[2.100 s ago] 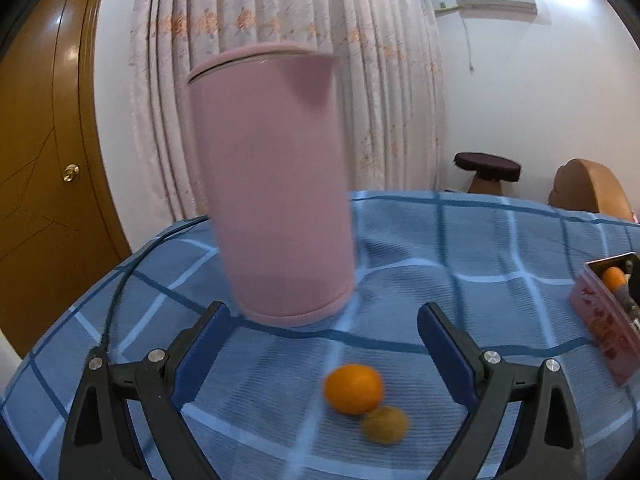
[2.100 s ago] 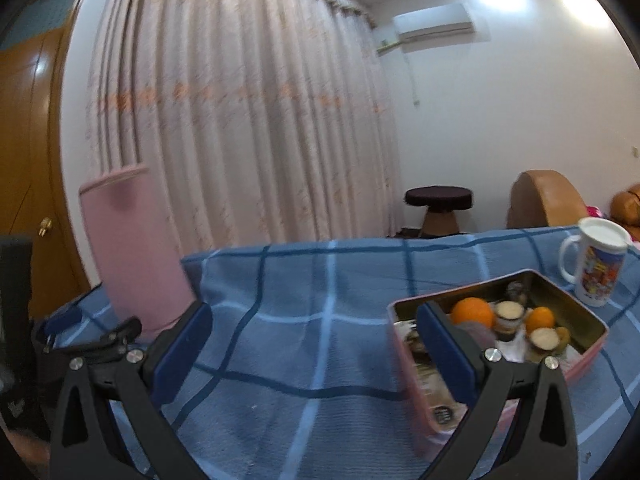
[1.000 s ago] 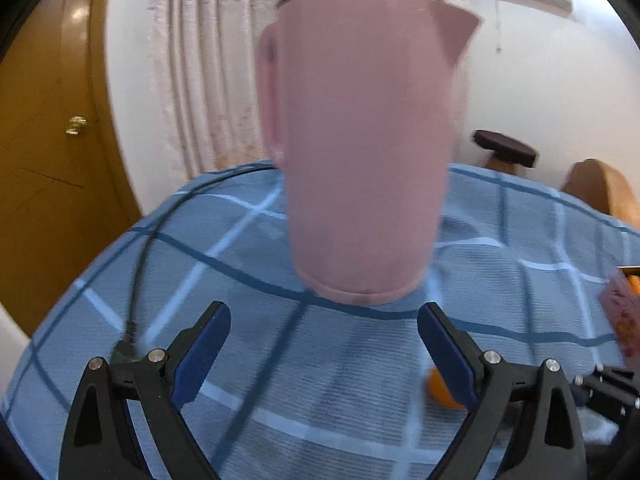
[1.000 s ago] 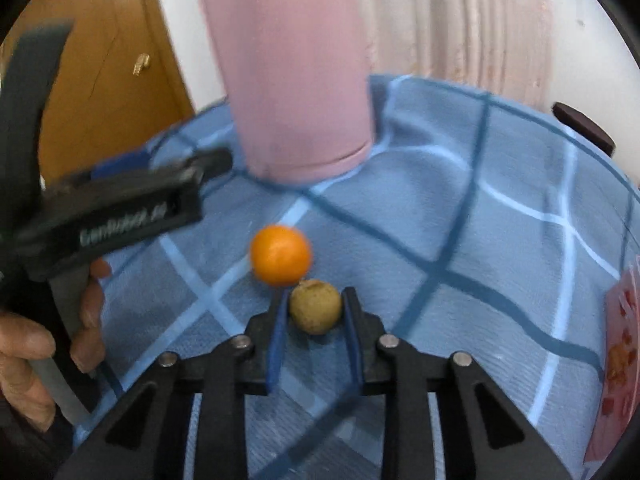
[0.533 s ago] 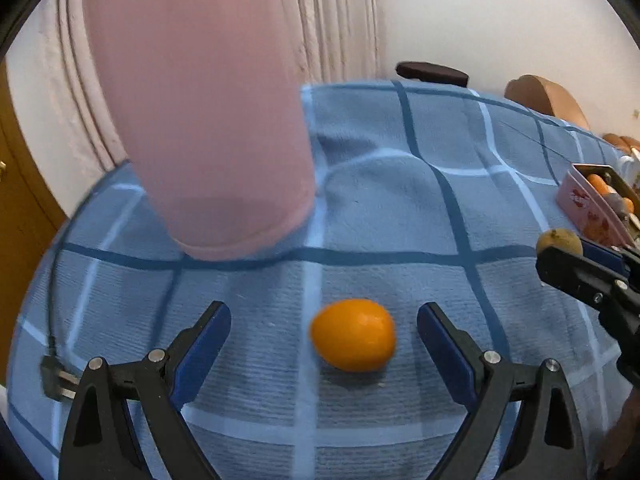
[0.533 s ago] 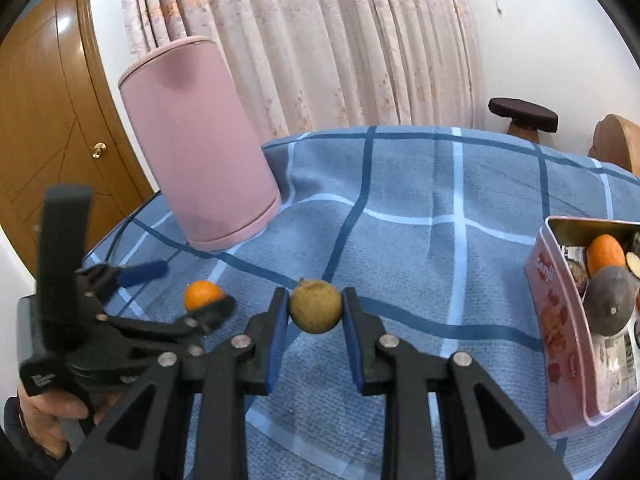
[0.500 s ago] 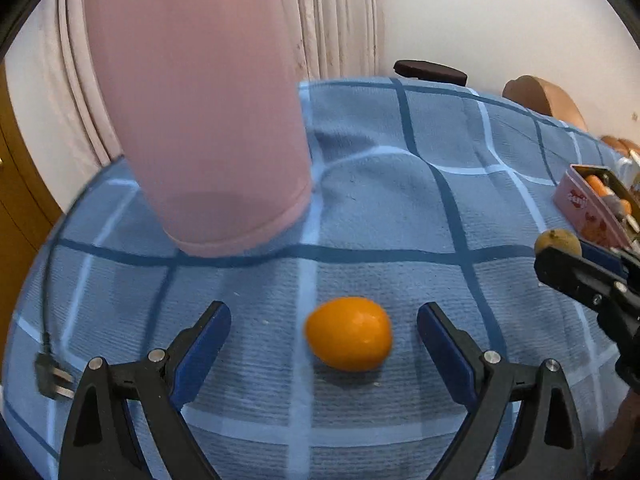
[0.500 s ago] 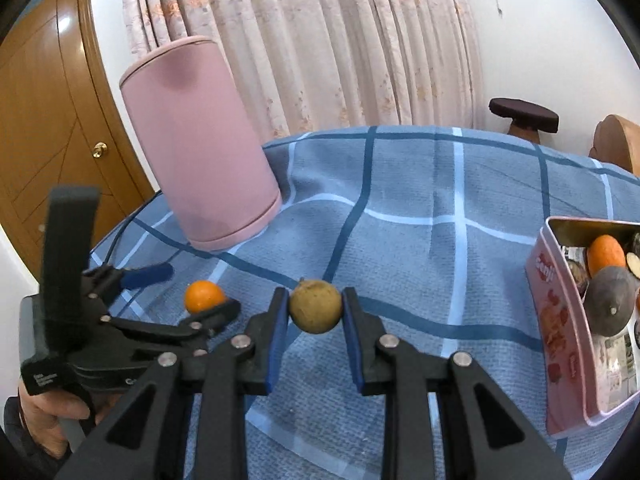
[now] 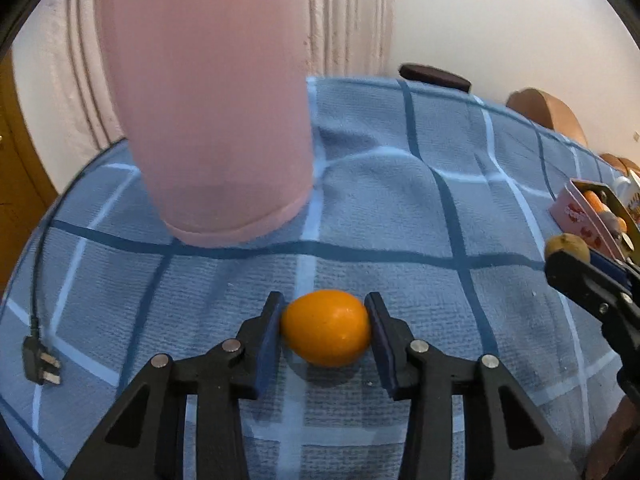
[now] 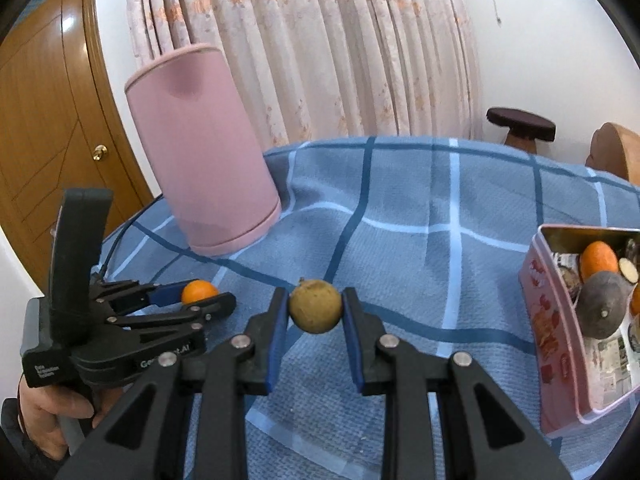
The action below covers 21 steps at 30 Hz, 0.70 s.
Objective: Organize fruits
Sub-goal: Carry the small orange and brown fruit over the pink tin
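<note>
My left tongs (image 9: 326, 330) squeeze the orange fruit (image 9: 326, 333), low on the blue checked counter (image 9: 400, 208), just in front of the tall pink jug (image 9: 208, 100). My right tongs (image 10: 315, 312) pinch a small brown fruit (image 10: 315, 306), right of the jug. The pink tin (image 10: 548, 320) with more fruit sits far right of the jug.

Open tablecloth (image 10: 420, 248) between pink jug (image 10: 200, 152) (upright) and tin (image 10: 560, 320)
</note>
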Available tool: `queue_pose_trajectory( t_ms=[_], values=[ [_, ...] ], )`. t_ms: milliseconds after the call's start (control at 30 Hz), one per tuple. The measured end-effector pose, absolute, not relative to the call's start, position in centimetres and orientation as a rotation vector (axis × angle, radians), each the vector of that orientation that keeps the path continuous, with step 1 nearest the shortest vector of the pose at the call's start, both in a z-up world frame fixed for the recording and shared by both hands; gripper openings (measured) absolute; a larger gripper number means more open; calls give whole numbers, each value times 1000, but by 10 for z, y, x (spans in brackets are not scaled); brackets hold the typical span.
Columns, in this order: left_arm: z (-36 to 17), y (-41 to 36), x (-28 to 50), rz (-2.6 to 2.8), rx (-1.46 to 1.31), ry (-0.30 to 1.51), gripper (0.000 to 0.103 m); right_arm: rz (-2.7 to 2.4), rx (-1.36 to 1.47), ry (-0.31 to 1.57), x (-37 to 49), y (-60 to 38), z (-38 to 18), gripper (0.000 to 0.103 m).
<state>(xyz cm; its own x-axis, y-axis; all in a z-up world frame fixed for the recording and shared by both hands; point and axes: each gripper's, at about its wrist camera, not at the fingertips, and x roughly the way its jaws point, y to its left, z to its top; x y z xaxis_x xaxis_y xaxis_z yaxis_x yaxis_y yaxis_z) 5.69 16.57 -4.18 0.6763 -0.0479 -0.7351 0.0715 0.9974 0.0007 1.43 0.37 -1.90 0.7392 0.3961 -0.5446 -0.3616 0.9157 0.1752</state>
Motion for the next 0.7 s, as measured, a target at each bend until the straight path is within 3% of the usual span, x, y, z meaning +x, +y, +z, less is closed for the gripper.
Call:
queue_pose_trajectory(
  t_ms=[300, 700],
  values=[
    [-12, 146, 31, 79, 149, 569, 44, 291, -57, 402, -10, 6, -2, 30],
    [-7, 127, 18, 118, 209, 505, 44, 281, -78, 377, -16, 2, -1, 30]
  ],
)
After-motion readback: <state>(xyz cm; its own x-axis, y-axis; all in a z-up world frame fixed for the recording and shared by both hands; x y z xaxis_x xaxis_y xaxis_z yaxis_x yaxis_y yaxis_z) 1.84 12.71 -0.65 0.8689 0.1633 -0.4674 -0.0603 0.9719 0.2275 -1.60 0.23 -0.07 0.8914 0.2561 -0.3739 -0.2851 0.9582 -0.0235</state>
